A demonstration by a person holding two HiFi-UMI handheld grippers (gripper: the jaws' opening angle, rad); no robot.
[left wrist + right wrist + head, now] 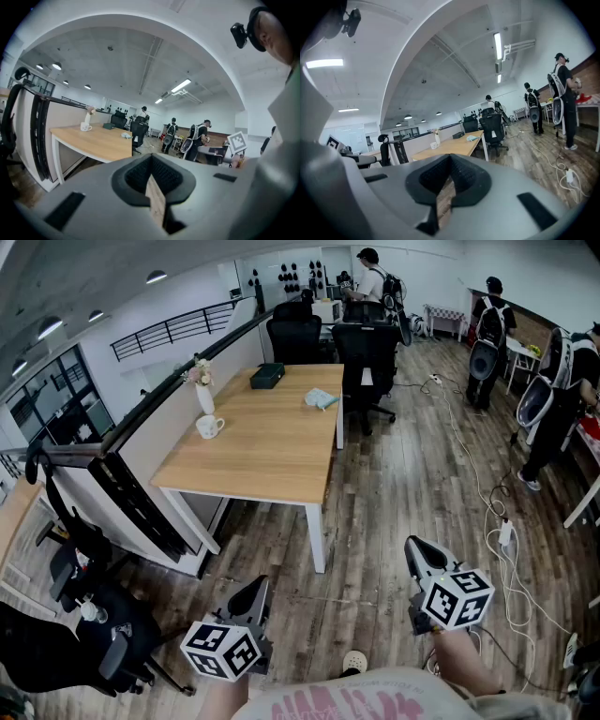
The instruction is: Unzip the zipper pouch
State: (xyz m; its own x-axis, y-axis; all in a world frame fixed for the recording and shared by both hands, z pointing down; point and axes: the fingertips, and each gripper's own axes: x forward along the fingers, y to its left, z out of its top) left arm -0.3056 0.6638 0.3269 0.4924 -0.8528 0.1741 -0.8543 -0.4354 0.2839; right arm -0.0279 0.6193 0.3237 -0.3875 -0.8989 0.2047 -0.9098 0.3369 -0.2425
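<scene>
My left gripper (253, 596) and right gripper (424, 557) are closed and empty; the pouch (322, 398) on the table (262, 451) looks soft and light, so I'd pin one end and pinch at the zipper.

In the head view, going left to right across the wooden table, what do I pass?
white mug → dark box → light blue pouch. The flower vase is left out: it stands almost directly behind the white mug, so its place in the order is unclear.
</scene>
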